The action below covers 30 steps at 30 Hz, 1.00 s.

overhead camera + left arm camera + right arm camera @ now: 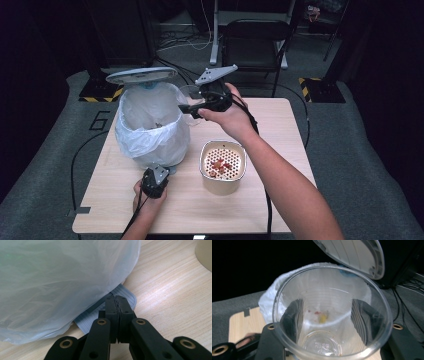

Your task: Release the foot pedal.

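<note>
A: What is the right gripper (192, 107) carrying?

B: It is clamping a clear plastic cup (332, 312), one jaw pressing on each side of the wall. In the right gripper view the cup's mouth is facing the camera, and a few red and yellow smears are clinging to its inside.

A: And where is the cup sitting in the scene?

B: It is hanging in the air beside the top of the pedal bin (152, 125), which is lined with a white plastic bag (62, 282). The bin's lid (142, 75) is standing raised, and the cup is pointing toward that opening.

A: What is the left gripper (155, 181) doing?

B: Its jaws are closed together with nothing between them. In the left gripper view they are resting on the grey ribbed pedal (110, 306) at the bin's foot, just under the bulging bag.

A: Anything else on the wooden table (280, 125)?

B: A beige container (223, 167) with a perforated insert is standing near the bin, to its right in the high view, with some reddish food scraps (220, 166) lying on the insert.
</note>
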Available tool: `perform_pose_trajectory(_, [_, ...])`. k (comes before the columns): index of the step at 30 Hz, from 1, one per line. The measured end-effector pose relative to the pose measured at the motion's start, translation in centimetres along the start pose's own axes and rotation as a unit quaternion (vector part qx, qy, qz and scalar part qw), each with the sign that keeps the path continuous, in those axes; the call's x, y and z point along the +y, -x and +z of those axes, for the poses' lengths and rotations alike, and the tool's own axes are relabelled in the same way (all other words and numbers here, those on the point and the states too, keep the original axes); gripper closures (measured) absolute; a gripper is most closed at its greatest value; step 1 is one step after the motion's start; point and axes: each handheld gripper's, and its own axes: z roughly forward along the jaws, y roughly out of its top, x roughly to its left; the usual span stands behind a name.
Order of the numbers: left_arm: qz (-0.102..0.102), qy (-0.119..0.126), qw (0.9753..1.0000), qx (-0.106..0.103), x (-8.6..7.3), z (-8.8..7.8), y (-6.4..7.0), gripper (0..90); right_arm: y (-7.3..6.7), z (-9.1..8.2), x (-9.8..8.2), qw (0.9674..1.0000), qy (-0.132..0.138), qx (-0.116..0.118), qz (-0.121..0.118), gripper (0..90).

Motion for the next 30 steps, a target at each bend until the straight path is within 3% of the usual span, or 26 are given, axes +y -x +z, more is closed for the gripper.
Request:
perform_pose_trajectory(1, [-0.001,0.011,0.9999,0.008,-0.1,0.2,0.1,88.8,-0.1,0.3,0.3,1.0,0.003,0.002,0.0,43.3])
perform_pose_trajectory(2, [-0.001,0.01,0.9999,0.007,-0.1,0.2,0.1,88.8,-0.1,0.6,0.6,1.0,0.002,0.002,-0.003,43.3])
perform_pose_trajectory(3, [0.0,-0.004,1.0,-0.007,0.0,-0.1,-0.1,88.8,-0.2,0.8,0.8,1.0,0.0,0.003,-0.003,43.3])
perform_pose_trajectory(7, [0.001,-0.004,1.0,-0.006,0.0,-0.1,-0.1,88.8,-0.5,2.1,1.5,0.9999,-0.004,0.0,-0.01,43.2])
perform_pose_trajectory(8, [-0.001,0.01,0.9999,0.008,-0.1,0.2,0.1,88.8,-0.6,2.4,1.6,0.9999,-0.005,0.0,-0.01,43.2])
perform_pose_trajectory(13, [0.0,0.01,0.9999,0.008,-0.1,0.1,0.1,88.8,-0.6,3.8,2.1,0.9999,-0.011,-0.003,-0.003,43.0])
perform_pose_trajectory(16, [0.001,-0.004,1.0,-0.007,0.0,-0.1,-0.1,88.8,-0.6,4.2,2.3,0.9999,-0.014,-0.002,-0.003,43.0])
perform_pose_trajectory(18, [0.0,0.009,0.9999,0.008,-0.1,0.1,0.1,88.8,-0.7,5.2,2.4,0.9999,-0.013,-0.003,0.002,42.9])
perform_pose_trajectory(19, [0.002,-0.005,1.0,-0.006,0.0,-0.1,-0.1,88.8,-0.7,5.5,2.5,0.9999,-0.013,-0.007,0.001,42.8])
perform_pose_trajectory(20, [0.001,-0.004,1.0,-0.006,0.0,-0.1,-0.1,88.9,-0.8,5.8,2.5,0.9999,-0.014,-0.008,0.002,42.8])
perform_pose_trajectory(21, [0.002,-0.005,1.0,-0.004,0.0,-0.1,-0.1,88.8,-0.8,6.0,2.5,0.9999,-0.012,-0.008,0.002,42.7])
perform_pose_trajectory(22, [-0.001,0.011,0.9999,0.008,-0.1,0.2,0.1,88.8,-0.9,6.4,2.6,0.9999,-0.013,-0.009,0.001,42.7])
perform_pose_trajectory(24, [0.001,-0.004,1.0,-0.006,0.0,-0.1,-0.1,88.8,-1.0,7.1,2.7,0.9999,-0.009,-0.012,0.004,42.4])
perform_pose_trajectory(25, [0.0,0.005,1.0,0.006,0.0,0.1,0.1,88.8,-1.1,7.3,2.7,0.9998,-0.008,-0.015,0.006,42.3])
perform_pose_trajectory(26, [0.001,-0.003,1.0,-0.007,0.0,0.0,-0.1,88.8,-1.1,7.7,2.8,0.9998,-0.008,-0.017,0.007,42.2])
perform_pose_trajectory(30, [0.003,-0.006,0.9999,-0.009,0.0,-0.1,-0.1,88.8,-1.4,9.2,2.9,0.9995,-0.016,-0.025,0.007,41.6])
